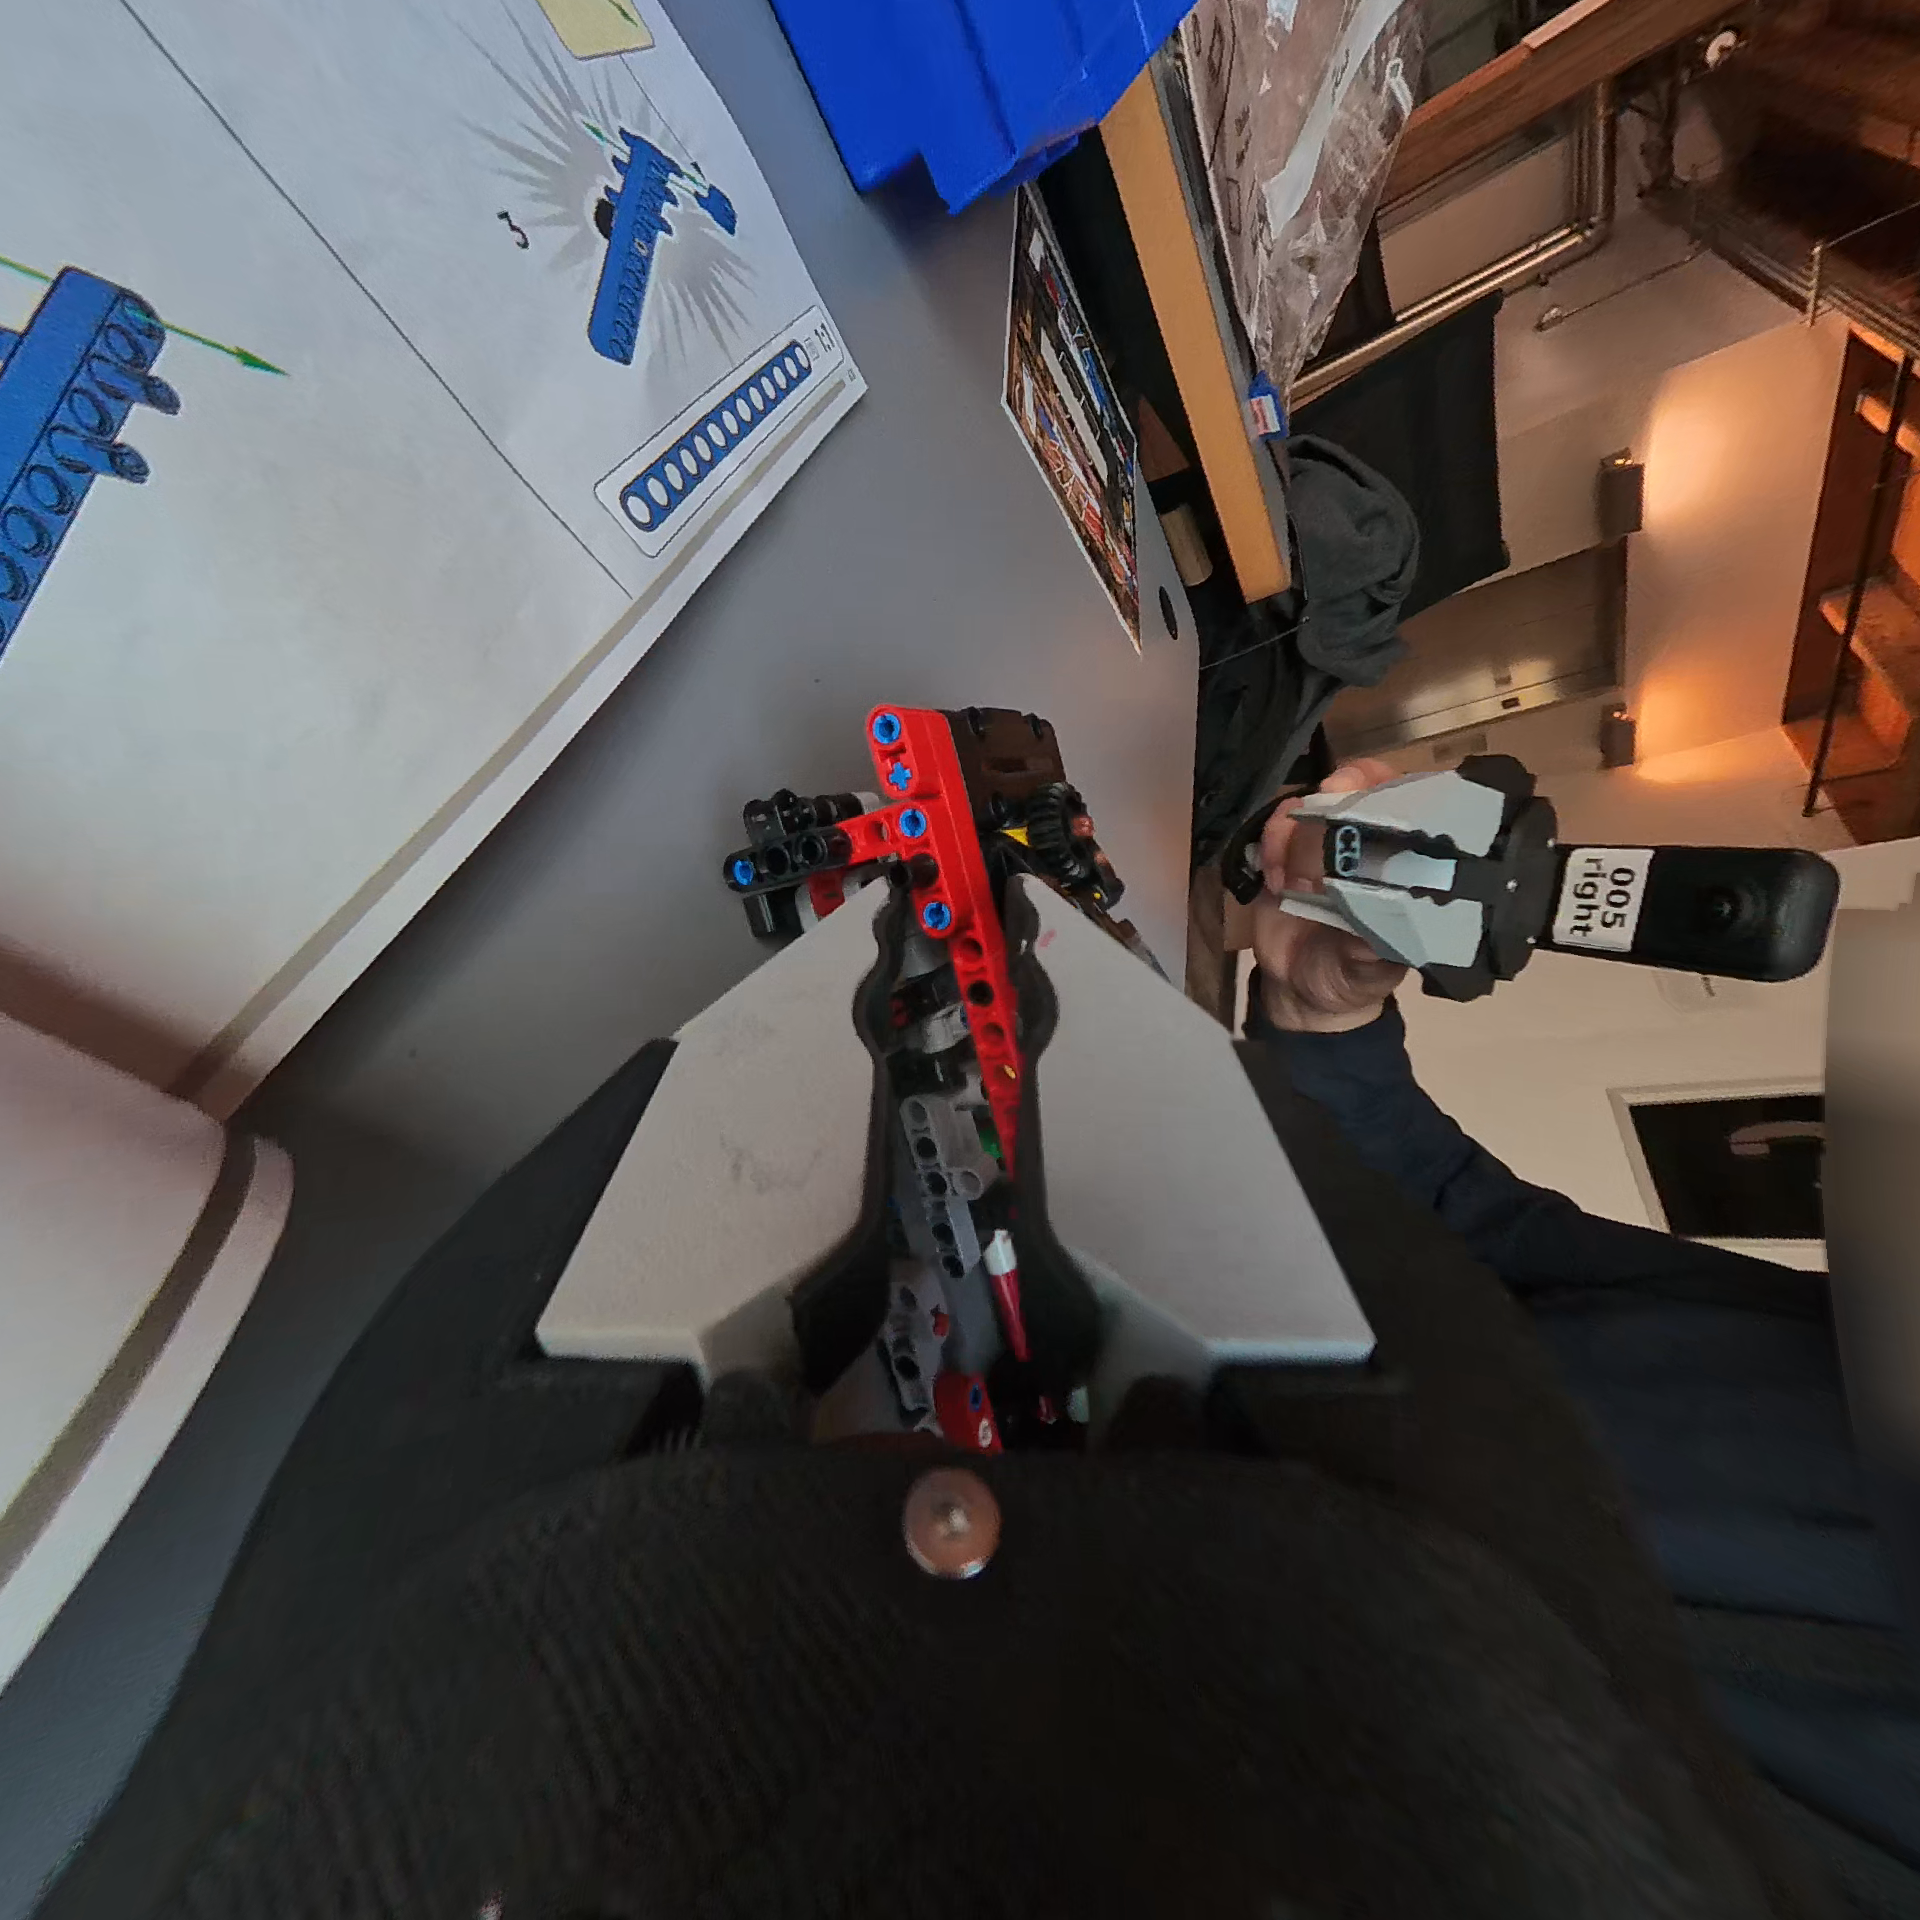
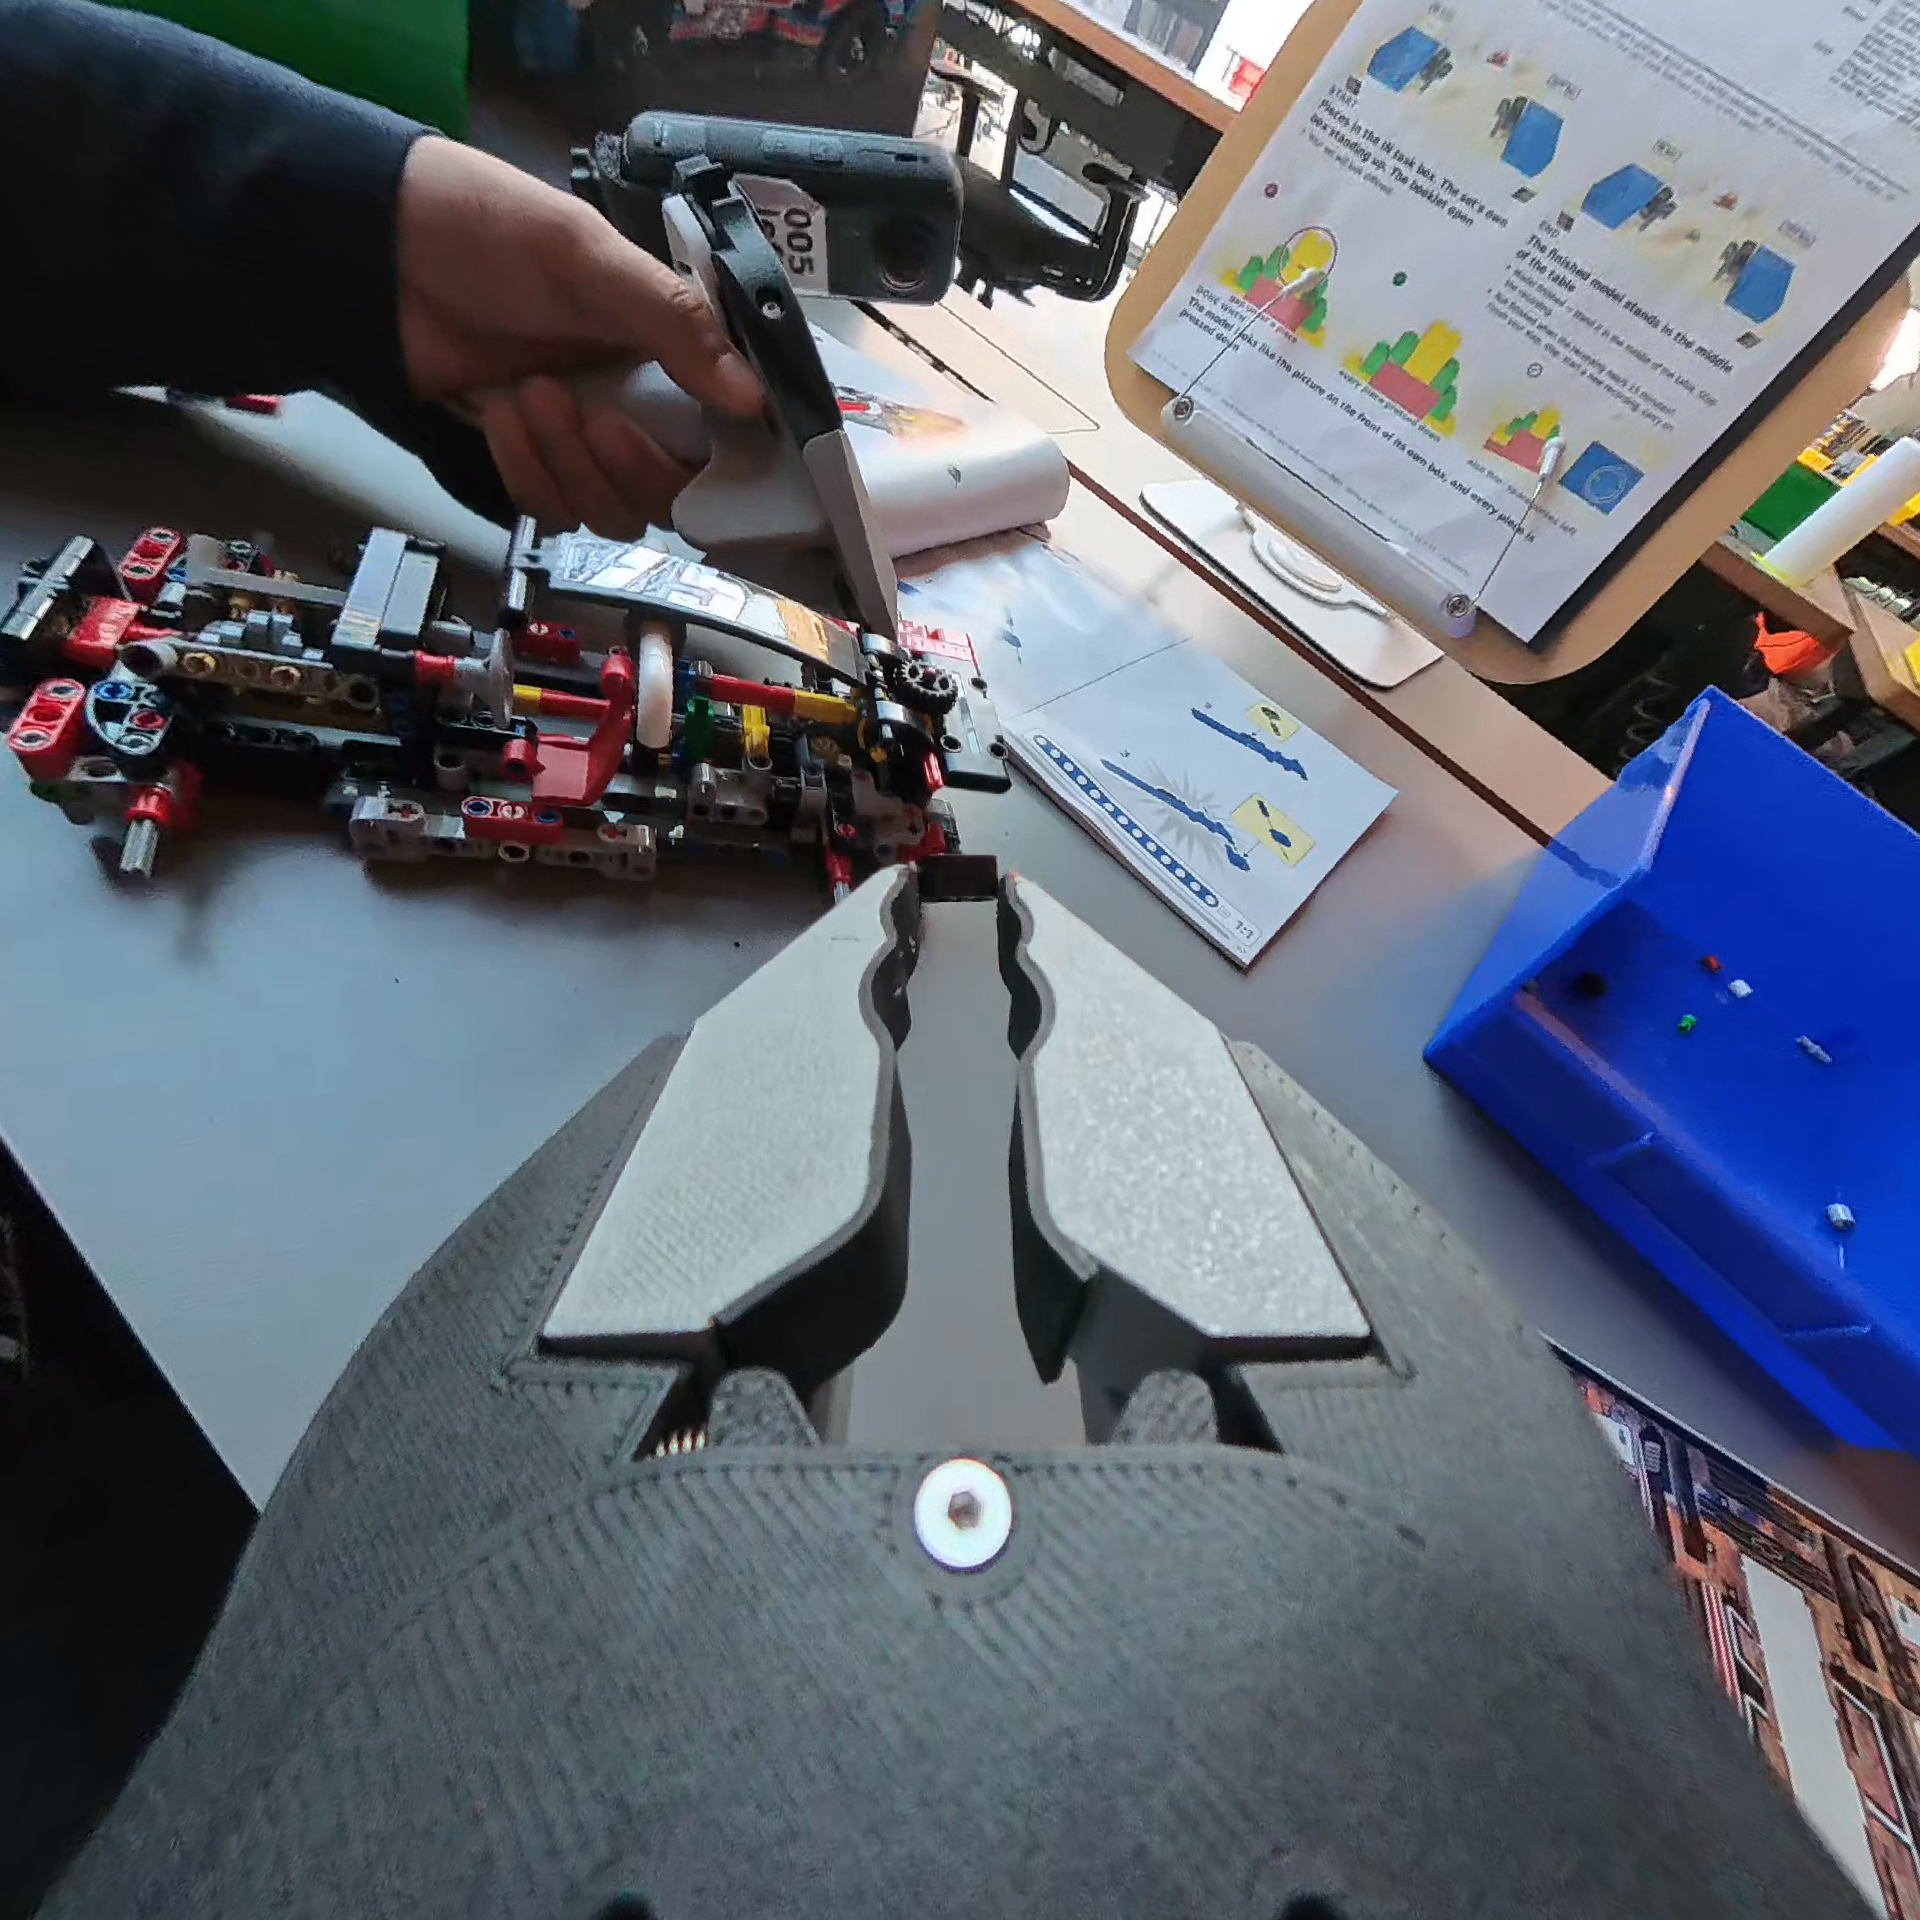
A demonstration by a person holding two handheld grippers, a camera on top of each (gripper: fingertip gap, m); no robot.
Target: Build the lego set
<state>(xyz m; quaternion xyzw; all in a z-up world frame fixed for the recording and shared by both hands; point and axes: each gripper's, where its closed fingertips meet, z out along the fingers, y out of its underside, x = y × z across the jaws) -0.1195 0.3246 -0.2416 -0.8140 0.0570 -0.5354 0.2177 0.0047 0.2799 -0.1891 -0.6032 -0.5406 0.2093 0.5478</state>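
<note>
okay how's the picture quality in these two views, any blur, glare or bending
Left wrist view: strong fisheye bend, instruction booklet smeared at the left edge, warm lamp glare on the far wall. Right wrist view: brick model fairly sharp, blue bin soft, daylight glare washing the instruction board.

Printed label on hand-held gripper, lettered instruction sheet, booklet

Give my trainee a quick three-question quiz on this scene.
1. True or false: the right gripper pinches a small dark piece at its tips.
2. What lies between the model and the blue bin: A) booklet, B) cup, C) wheel?
3. What is the left gripper closed around?

Key: 1 true; 2 A; 3 the model, at its red beam.
</note>
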